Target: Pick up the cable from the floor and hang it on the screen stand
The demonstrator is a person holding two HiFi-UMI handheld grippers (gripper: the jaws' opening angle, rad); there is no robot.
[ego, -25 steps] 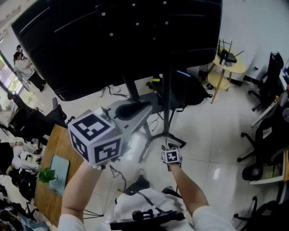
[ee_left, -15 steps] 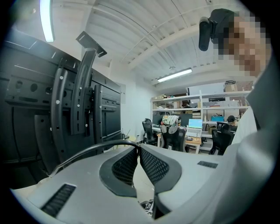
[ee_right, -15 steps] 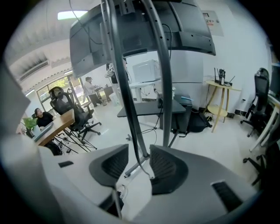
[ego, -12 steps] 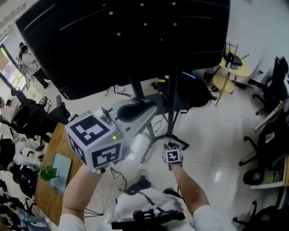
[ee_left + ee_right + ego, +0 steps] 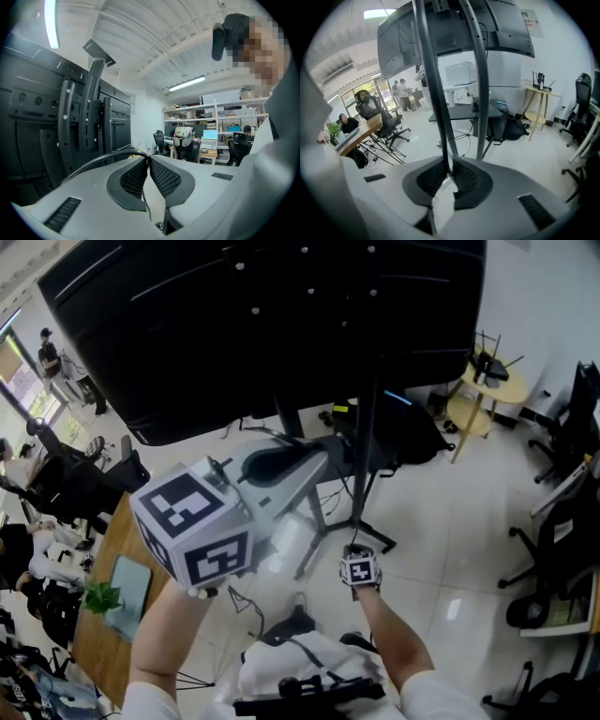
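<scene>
The black screen (image 5: 281,324) fills the top of the head view, with its stand pole (image 5: 365,465) dropping to the floor. My left gripper (image 5: 302,461) is raised close behind the screen. Its jaws (image 5: 149,158) are shut on the black cable (image 5: 101,161), which arcs off to the left beside the screen's mounting brackets (image 5: 89,108). My right gripper (image 5: 357,555) hangs lower, by the foot of the stand. Its jaws (image 5: 450,174) are closing, and the pads pinch the cable (image 5: 436,98), which runs straight up from them beside the pole (image 5: 481,93).
A yellow round side table (image 5: 487,381) stands at the back right, with office chairs (image 5: 562,521) along the right edge. A black bag (image 5: 403,432) lies behind the stand. At the left are a wooden desk (image 5: 108,615) with a plant, and seated people. Gear lies on the floor (image 5: 300,681) below me.
Both grippers stay almost where they were. The right one sits a touch lower and further right. The screen has shifted slightly right in the head view.
</scene>
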